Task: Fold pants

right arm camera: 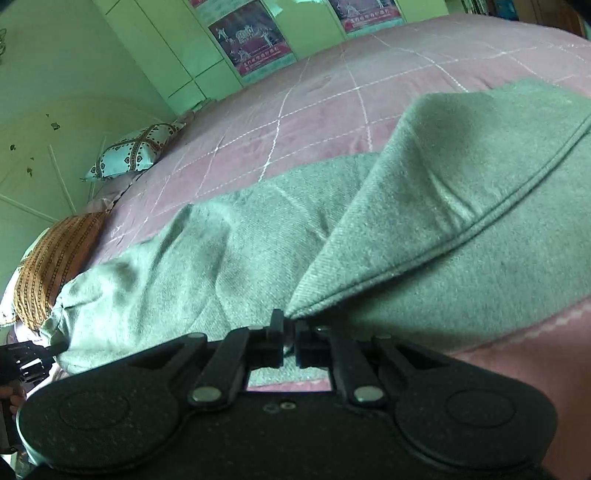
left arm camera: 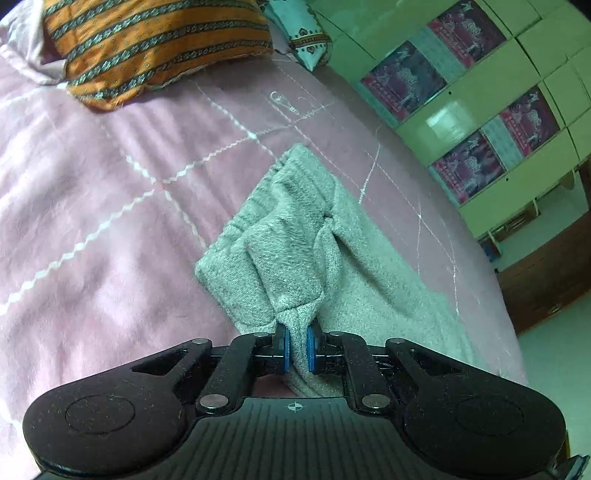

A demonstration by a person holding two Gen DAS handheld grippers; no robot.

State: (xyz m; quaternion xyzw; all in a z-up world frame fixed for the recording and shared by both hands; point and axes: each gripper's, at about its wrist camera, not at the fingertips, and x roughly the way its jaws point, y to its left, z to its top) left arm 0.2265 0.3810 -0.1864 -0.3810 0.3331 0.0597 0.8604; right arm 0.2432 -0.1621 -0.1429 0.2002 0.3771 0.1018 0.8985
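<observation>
Pink quilted bed cover (left arm camera: 92, 229) fills the left wrist view; grey pants (left arm camera: 291, 240) lie just ahead of the left gripper (left arm camera: 297, 349), blue pads (left arm camera: 283, 345) pinching a bunched fold. Right wrist view: right gripper (right arm camera: 290, 343) clamped on pants edge (right arm camera: 406, 221), fabric spreading ahead & to both sides; orange pillow (right arm camera: 55, 266) far left.

Bed (left arm camera: 110, 221): pink quilt, white stitched grid. Orange striped pillow (left arm camera: 155, 44) at far left; white patterned pillow (left arm camera: 306, 33) just beside it to the right. Green cupboards (left arm camera: 480, 110) along the far right, bearing dark red posters (left arm camera: 402, 79). Brown wooden furniture (left arm camera: 546, 273) at right. Pale floor (left arm camera: 554, 369) near right. Green-tinted light.
</observation>
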